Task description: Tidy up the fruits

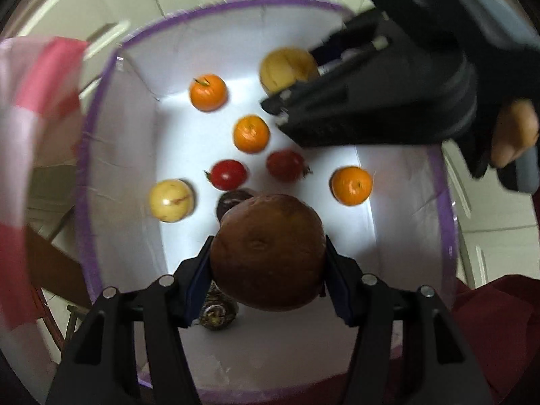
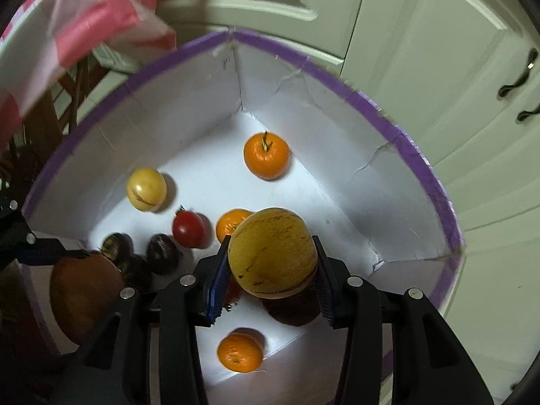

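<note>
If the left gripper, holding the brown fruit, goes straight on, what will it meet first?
Probably the dark purple fruit just beyond the brown fruit that the left gripper holds, then the box floor; depth is unclear.

Cream panelled cabinet doors (image 2: pixel 422 67) behind, fitted with dark curved handles (image 2: pixel 518 77). Pale tiled floor (image 1: pixel 486 222) below. Pink-and-white checked cloth (image 2: pixel 77 27) draped at upper left, over dark wooden furniture legs (image 2: pixel 72 101). Dark red fabric (image 1: pixel 499 330) at lower right. Bright light from above.
</note>
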